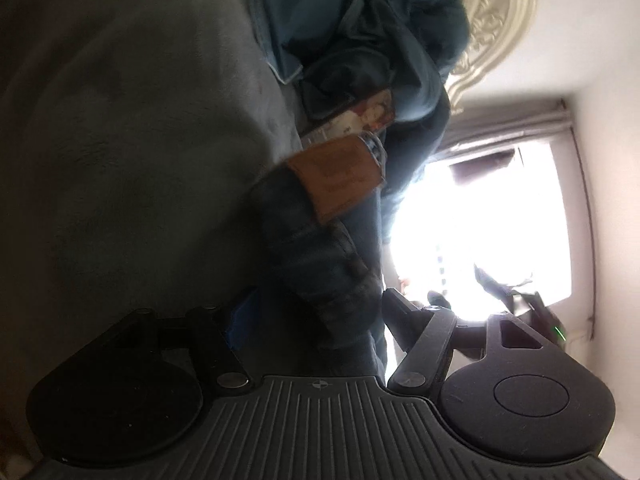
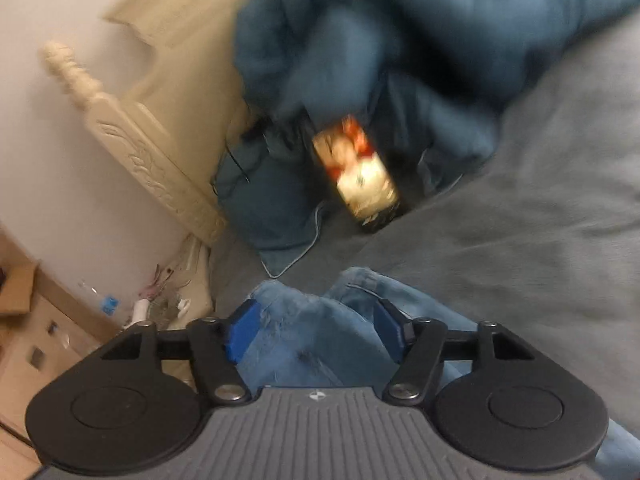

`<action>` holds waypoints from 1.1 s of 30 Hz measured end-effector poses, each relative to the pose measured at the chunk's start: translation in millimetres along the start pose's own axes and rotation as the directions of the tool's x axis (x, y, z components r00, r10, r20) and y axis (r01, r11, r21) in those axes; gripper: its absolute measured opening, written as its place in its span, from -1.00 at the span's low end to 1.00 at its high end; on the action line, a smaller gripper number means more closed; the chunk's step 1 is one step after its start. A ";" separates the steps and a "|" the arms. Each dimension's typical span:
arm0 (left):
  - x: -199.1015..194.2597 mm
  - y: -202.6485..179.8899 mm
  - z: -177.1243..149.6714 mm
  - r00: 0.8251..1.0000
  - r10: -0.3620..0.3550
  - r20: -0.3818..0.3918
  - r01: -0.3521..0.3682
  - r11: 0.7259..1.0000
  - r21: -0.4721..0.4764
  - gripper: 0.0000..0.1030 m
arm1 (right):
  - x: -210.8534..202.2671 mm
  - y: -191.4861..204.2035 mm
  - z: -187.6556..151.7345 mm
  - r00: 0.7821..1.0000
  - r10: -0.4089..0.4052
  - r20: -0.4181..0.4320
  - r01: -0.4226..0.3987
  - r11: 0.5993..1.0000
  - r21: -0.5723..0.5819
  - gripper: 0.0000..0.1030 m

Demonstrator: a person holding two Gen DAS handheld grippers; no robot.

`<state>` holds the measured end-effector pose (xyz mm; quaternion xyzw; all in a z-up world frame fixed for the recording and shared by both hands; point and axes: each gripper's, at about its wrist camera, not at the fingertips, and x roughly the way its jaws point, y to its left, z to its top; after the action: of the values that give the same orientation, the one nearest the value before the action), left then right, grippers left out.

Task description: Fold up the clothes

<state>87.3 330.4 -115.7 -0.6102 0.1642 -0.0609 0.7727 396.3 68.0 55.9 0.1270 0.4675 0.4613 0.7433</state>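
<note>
The grey bed (image 2: 540,208) spreads wide past the fingers, with a blue blanket (image 2: 400,32) bunched far ahead. The jeans (image 2: 312,332) lie on the bed. The right gripper (image 2: 316,328) pinches light denim between its fingers. The left gripper (image 1: 316,316) squeezes the dark waistband, just behind the brown patch (image 1: 340,176).

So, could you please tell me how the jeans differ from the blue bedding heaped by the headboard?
The jeans are lighter, faded denim; the bedding is a darker teal. The jeans are clamped in the right claw and the left claw; the bedding lies loose, untouched. The jeans carry a tan leather patch; the bedding shows none. Both rest over the grey bedspread.
</note>
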 end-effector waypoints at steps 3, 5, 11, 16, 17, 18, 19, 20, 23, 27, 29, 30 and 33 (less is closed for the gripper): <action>2.5 10.5 3.4 0.999 -0.042 0.025 0.043 0.997 -0.060 0.36 | 69.2 -17.9 32.3 0.993 0.026 -0.115 -0.020 0.998 0.059 0.40; 6.2 13.7 5.4 0.998 -0.058 0.037 0.061 0.995 -0.074 0.36 | 104.2 -29.4 37.8 0.983 0.013 -0.184 0.000 0.997 0.074 0.41; 20.1 12.9 14.2 0.993 -0.091 0.078 0.093 0.996 -0.016 0.12 | 159.6 -32.0 21.4 0.947 -0.007 -0.321 0.017 0.999 0.029 0.02; 12.2 10.5 13.7 0.984 -0.131 0.117 0.122 0.989 0.079 -0.08 | 104.1 -5.7 9.7 0.963 0.204 -0.177 -0.231 0.962 -0.143 -0.53; 10.0 9.7 13.9 0.980 -0.146 0.134 0.133 0.986 0.096 -0.08 | 93.0 -1.2 7.5 0.953 0.265 -0.148 -0.289 0.941 -0.177 -0.53; 7.5 9.6 14.6 0.977 -0.148 0.152 0.131 0.985 0.113 -0.08 | 91.7 -0.5 5.2 0.949 0.283 -0.136 -0.305 0.933 -0.190 -0.53; 8.4 13.2 16.2 0.979 -0.134 0.153 0.119 0.988 0.100 -0.07 | 96.2 -2.6 2.9 0.953 0.272 -0.131 -0.293 0.937 -0.189 -0.53; 9.7 17.1 17.9 0.981 -0.118 0.153 0.107 0.991 0.084 -0.07 | 100.8 -4.6 0.6 0.957 0.261 -0.126 -0.281 0.941 -0.188 -0.53; 14.6 25.1 22.4 0.986 -0.090 0.139 0.084 0.995 0.050 -0.12 | 127.8 -23.0 -5.5 0.976 0.153 -0.154 -0.170 0.980 -0.107 -0.44; 15.1 21.3 26.0 0.988 -0.089 0.125 0.083 0.995 0.054 0.04 | 136.1 -48.4 -6.0 0.981 0.103 -0.166 -0.092 0.993 0.074 -0.37; 15.2 18.8 27.1 0.989 -0.085 0.121 0.078 0.995 0.060 0.10 | 101.7 -41.2 -5.0 0.989 0.125 -0.077 -0.121 0.991 0.051 -0.10; 15.2 17.5 27.7 0.989 -0.083 0.119 0.075 0.995 0.063 0.10 | 81.7 -33.5 -6.0 0.990 0.132 -0.040 -0.132 0.991 -0.005 -0.07; 15.2 13.7 29.4 0.991 -0.076 0.113 0.068 0.995 0.073 0.13 | 39.3 -8.6 -17.6 0.989 0.131 -0.064 -0.141 0.969 -0.201 0.13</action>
<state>109.7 356.4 -125.7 -0.5911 0.0950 -0.0591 0.7988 392.3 90.7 18.5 0.0700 0.4262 0.5599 0.7071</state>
